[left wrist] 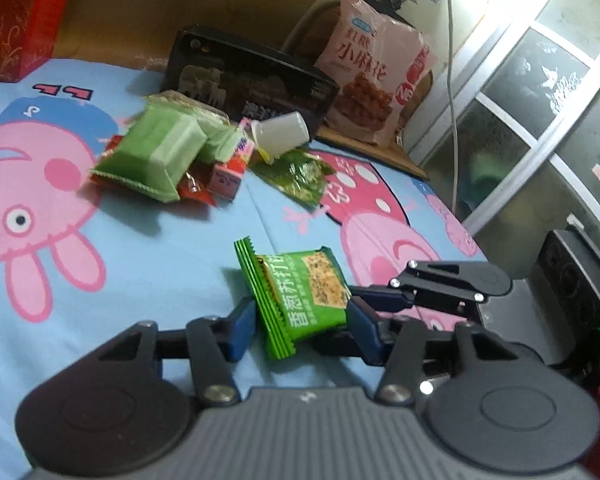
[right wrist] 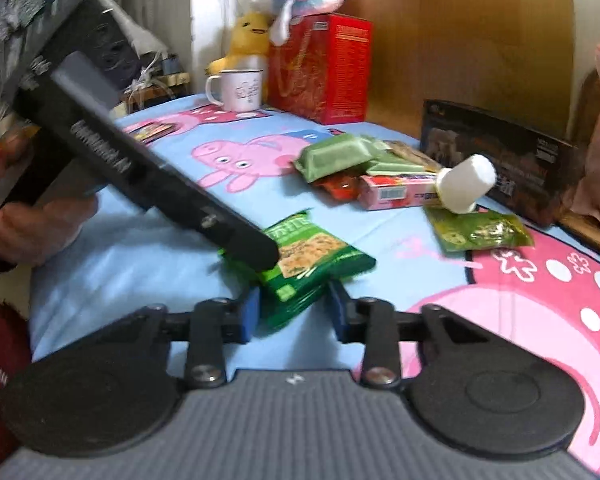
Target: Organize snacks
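Left gripper [left wrist: 300, 320] and right gripper [right wrist: 294, 310] both pinch the green foil cracker packet [left wrist: 300, 300], lower centre on the cartoon bedsheet [left wrist: 140, 280]; grasp step, next lift toward the pile.

Cracker packet [left wrist: 300, 300] lies near, on the sheet [left wrist: 140, 280]. Snack pile [left wrist: 168, 156] lies far left. Boxed tray [left wrist: 252, 80] behind it, bag [left wrist: 372, 72] to its right.

Glossy wrappers on a matt cotton sheet

The green cracker packet [left wrist: 300, 300] is shiny plastic film; the printed bedsheet [left wrist: 140, 264] is soft matt cloth; the gripper's blue pads [right wrist: 250, 312] look rubbery, its arms matt black plastic.
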Demonstrator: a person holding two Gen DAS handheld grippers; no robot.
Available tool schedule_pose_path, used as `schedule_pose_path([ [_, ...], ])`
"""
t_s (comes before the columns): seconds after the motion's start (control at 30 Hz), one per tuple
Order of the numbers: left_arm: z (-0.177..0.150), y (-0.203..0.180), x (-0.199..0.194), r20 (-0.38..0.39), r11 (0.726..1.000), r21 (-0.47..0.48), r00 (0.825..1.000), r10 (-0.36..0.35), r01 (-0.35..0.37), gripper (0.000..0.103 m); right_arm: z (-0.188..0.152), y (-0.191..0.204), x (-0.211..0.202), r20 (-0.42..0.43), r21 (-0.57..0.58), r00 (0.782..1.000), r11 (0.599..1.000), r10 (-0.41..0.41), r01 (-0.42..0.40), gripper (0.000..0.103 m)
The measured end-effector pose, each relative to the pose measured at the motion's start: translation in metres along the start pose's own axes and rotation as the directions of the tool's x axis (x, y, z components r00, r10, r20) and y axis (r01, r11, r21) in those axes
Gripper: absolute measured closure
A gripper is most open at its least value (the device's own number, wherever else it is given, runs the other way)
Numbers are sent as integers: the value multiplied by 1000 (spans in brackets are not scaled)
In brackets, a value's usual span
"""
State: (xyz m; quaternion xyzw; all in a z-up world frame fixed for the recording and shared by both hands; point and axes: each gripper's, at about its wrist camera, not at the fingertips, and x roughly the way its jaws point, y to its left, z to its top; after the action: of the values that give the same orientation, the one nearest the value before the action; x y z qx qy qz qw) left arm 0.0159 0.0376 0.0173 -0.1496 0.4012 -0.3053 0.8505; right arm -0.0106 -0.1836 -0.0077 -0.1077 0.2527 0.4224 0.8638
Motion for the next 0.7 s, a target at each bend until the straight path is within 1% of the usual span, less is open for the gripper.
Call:
schedule_pose_path([
  [0.1, 15, -3, -7, 39, 1000, 7, 999, -15, 15, 54, 4, -5, -3, 34, 38, 999, 999, -1, 0, 69],
  [0.2, 42, -13, -10, 88, 998, 63, 996, -11, 5, 54, 16, -12, -9, 102, 50, 994, 998, -28, 23, 69],
  [0.33, 95, -24, 0, 161, 991, 132, 987, 13, -34, 54, 47, -41, -10, 188, 89, 979, 994, -83, 67, 69],
  [0.43, 139, -24, 16, 202, 987, 145, 979, 38, -68, 54, 75, -72, -5, 240, 122, 962, 987, -128, 101, 69],
  [0.5, 170, -21, 32, 216, 987, 137, 975, 58, -89, 54, 94, -93, 3, 252, 139, 955, 983, -153, 121, 69],
  [0.57, 194, -15, 50, 219, 986, 125, 972, 82, -112, 54, 110, -115, 15, 240, 157, 955, 977, -176, 141, 69],
  [0.7, 224, -2, 86, 210, 980, 112, 968, 139, -165, 53, 129, -155, 43, 208, 222, 952, 959, -223, 176, 69],
])
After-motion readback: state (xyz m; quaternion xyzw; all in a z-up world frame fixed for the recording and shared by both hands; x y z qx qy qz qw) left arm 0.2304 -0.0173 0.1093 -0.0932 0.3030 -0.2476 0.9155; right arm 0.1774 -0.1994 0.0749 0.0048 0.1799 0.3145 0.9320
